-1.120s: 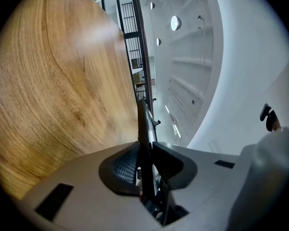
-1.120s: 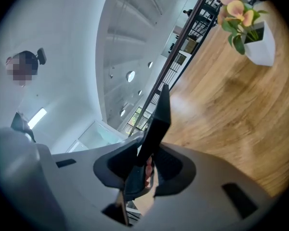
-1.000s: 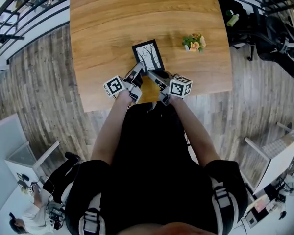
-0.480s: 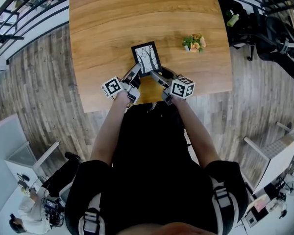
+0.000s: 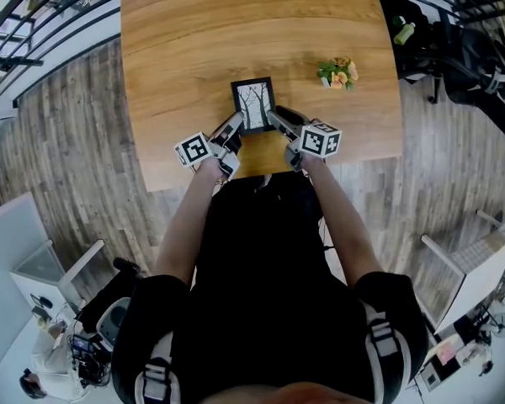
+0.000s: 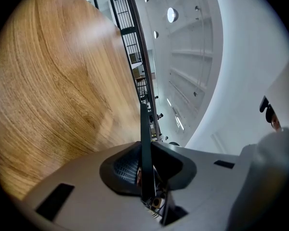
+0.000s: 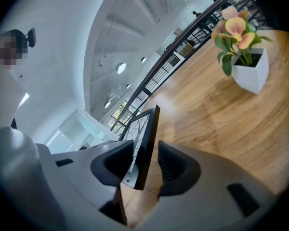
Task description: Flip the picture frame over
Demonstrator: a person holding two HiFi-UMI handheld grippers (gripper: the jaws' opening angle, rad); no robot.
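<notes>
Two grippers are at the near side of the picture frame point(image 5: 254, 105). The left gripper point(image 5: 234, 128) has its jaws pressed tight on the thin black edge of the frame, at the near left corner, and it has not let go. The right gripper point(image 5: 279, 119) has its jaws partly open. They have just been closing, and the near right corner of the frame sits between them. A little gap shows beside one pad, so it does not pinch the frame yet.

A second ago the right gripper was lower down, below the frame. Now it has slid up to the corner. The frame has turned too. It was crooked, and now it sits straight and looks shorter, so its near edge is likely tipped up. The tree drawing faces up, so the flip is not done. Whether the far edge touches the wooden table point(image 5: 185, 40) cannot be told.

This means both grippers are nearly set to turn the frame over. The right one likely needs to squeeze shut first, or the frame could slip out sideways.

The frame is over the near part of the table, right in front of the person. A small pot of flowers point(image 5: 337, 72) stands well apart, off to the right.
</notes>
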